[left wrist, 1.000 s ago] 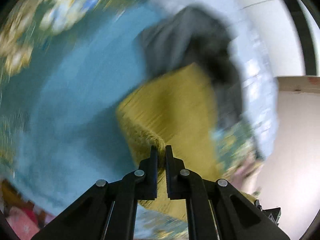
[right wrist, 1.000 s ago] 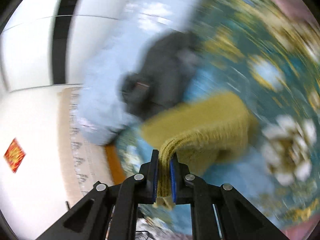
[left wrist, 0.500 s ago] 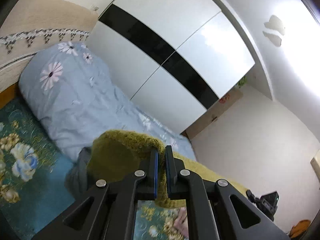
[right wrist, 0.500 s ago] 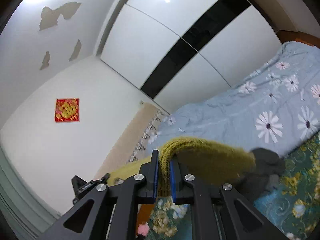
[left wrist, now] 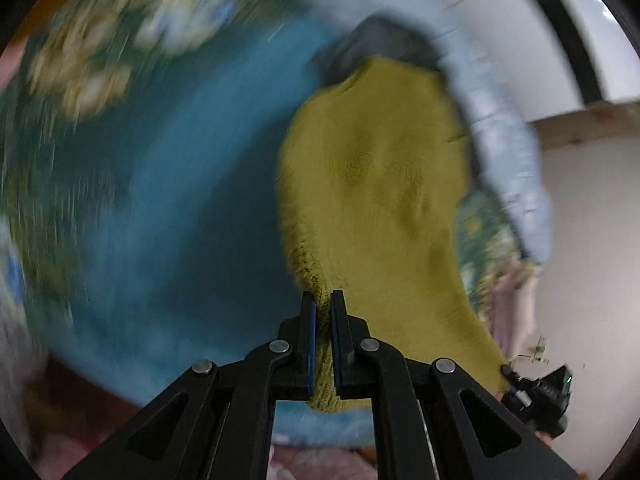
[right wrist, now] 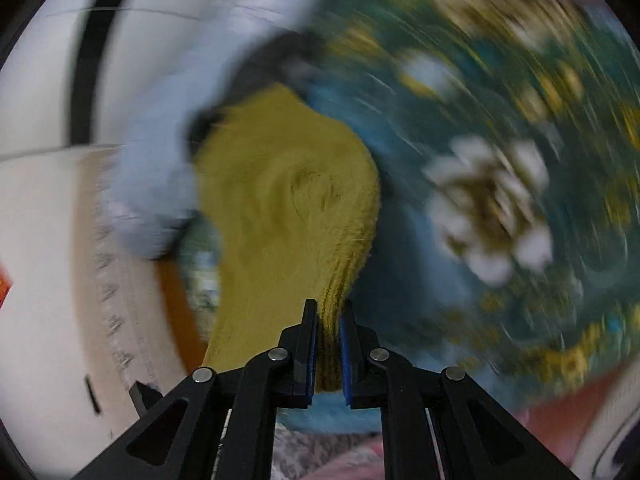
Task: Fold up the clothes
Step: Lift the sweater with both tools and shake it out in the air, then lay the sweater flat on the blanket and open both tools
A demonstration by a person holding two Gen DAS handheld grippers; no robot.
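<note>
Half a second ago both of your cameras looked up at the white wardrobe and the wall; now they look down at the bed again, much as one second ago. Your left gripper (left wrist: 323, 300) is clamped on the ribbed edge of the olive-yellow knitted garment (left wrist: 384, 184), and your right gripper (right wrist: 329, 307) is clamped on another part of the same edge, with the cloth (right wrist: 288, 200) pinched between the blue pads. This grip is the same in all earlier pictures. What differs is the garment: one second ago it showed as a smaller, bunched shape, and now it spreads wider and longer, away from the fingers toward the far side of the bed.

The garment lies over the teal bedspread with flower pattern (left wrist: 180, 200), which is strongly blurred in both views. At the far end of the garment you see a dark grey piece of clothing (left wrist: 384, 40), partly covered by the yellow cloth, so I cannot tell if they touch. Behind it lies the pale blue quilt (left wrist: 500, 136), and behind that the white wardrobe with a black stripe (right wrist: 86, 60). In the left view, the other gripper's black body (left wrist: 540, 396) shows at the lower right, at the near corner of the garment.
</note>
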